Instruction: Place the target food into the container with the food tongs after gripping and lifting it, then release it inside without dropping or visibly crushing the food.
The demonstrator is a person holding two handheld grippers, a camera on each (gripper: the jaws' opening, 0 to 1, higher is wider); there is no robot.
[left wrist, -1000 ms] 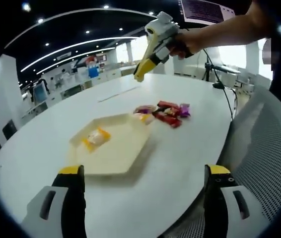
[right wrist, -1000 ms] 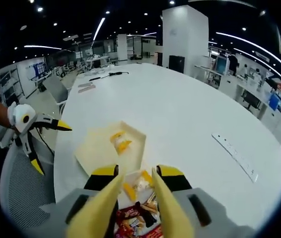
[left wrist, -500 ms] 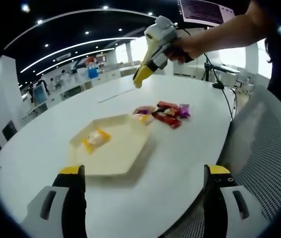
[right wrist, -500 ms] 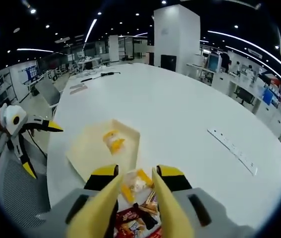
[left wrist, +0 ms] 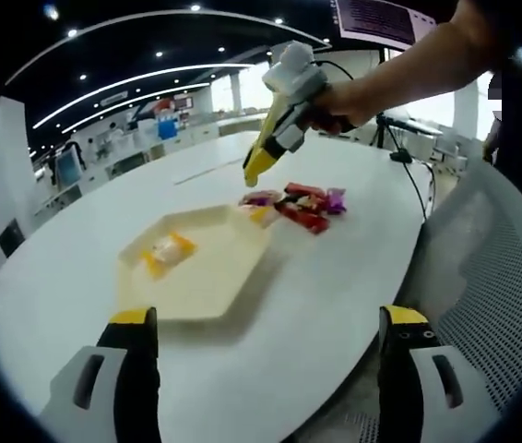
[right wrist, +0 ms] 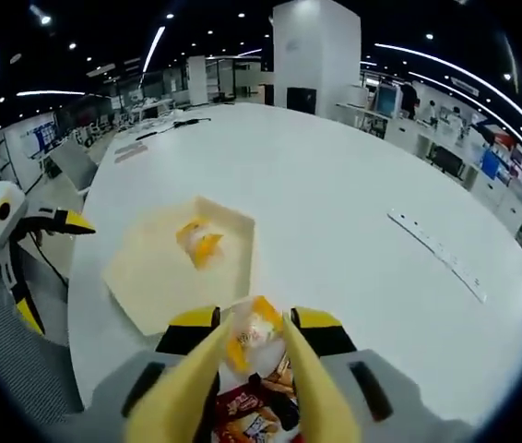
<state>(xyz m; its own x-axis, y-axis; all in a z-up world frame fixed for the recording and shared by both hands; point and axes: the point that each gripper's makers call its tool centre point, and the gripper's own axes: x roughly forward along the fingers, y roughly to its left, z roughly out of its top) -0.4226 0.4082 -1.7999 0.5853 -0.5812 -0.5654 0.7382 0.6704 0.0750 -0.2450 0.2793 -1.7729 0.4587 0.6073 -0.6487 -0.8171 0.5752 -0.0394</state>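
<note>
two grippers are in play. the right gripper [right wrist: 250,346] has its long yellow tong jaws drawn in on a yellow and white wrapped snack [right wrist: 253,334], which sits pinched between the tips at about 6 o'clock in the right gripper view. the wrapper bulges a little but does not look flattened. in the left gripper view the same tool [left wrist: 254,173] hangs at about 12 o'clock, tips clear above the pile of wrapped snacks [left wrist: 298,203]; the held snack is too small there to make out for certain.

below the tongs in the right gripper view, red and brown packets of the pile [right wrist: 247,415] lie on the white worktop [right wrist: 353,203]. the cream hexagonal container [right wrist: 146,277] lies at about 10 o'clock from the held snack, just beside the pile, and already carries one yellow wrapped snack [right wrist: 198,243] near its middle.

the left gripper [left wrist: 266,369] stands idle, jaws spread wide and grasping nothing, at the near edge of the worktop with the container [left wrist: 207,291] ahead of it at 12 o'clock. it also appears at about 9 o'clock in the right gripper view [right wrist: 35,268].

judging by this, the step in hand is the lift and carry. next, the snack needs to travel over the container's rim and come down low over a bare part of the tray, with grip pressure held steady, before the jaws ease apart, so that it neither falls nor gets squashed.
</note>
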